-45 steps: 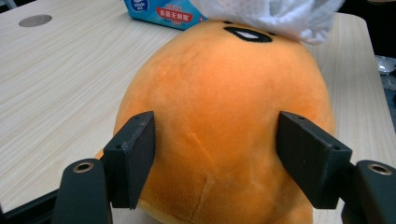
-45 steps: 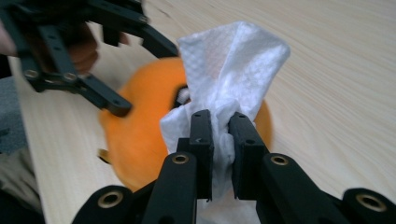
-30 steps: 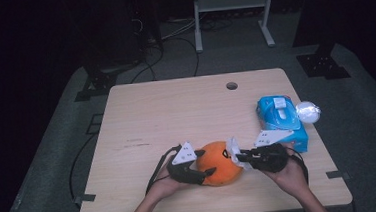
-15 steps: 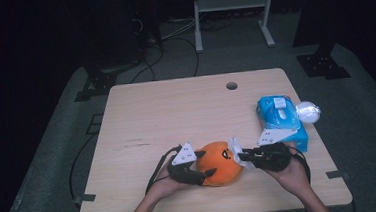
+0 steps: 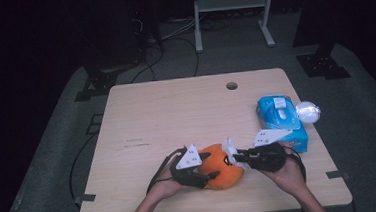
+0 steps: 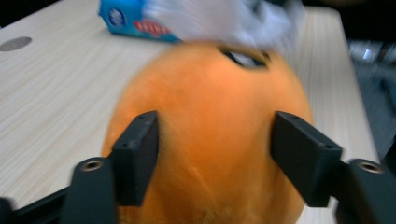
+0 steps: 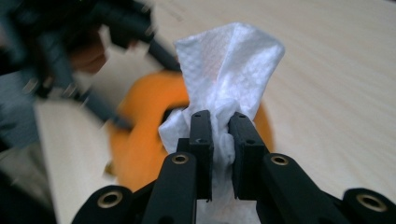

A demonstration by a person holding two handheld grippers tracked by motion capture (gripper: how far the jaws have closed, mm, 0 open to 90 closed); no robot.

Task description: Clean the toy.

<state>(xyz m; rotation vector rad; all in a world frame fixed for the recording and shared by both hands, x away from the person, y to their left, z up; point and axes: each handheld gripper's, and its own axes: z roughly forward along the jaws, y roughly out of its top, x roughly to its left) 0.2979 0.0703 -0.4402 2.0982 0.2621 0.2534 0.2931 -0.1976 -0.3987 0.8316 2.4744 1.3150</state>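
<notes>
On the near edge of the wooden table (image 5: pixel 176 112): two hand-held grippers working an orange plush toy (image 5: pixel 221 166).

Table pale wood, with a round hole (image 5: pixel 231 86) toward the far side. Blue tissue pack (image 5: pixel 281 122) sits at the right, a clear round ball (image 5: pixel 308 111) just beside it. Orange plush toy lies between both hands, dark opening on top seen in the left gripper view. Left gripper (image 5: pixel 200 169) straddles the toy's side, jaws part-way apart and just now closing in, pads against the plush on either flank (image 6: pixel 135 154). Right gripper (image 5: pixel 235 158) clamped tight on a crumpled white tissue (image 7: pixel 229 70), the wad standing up above the jaws, just beside the toy.
</notes>
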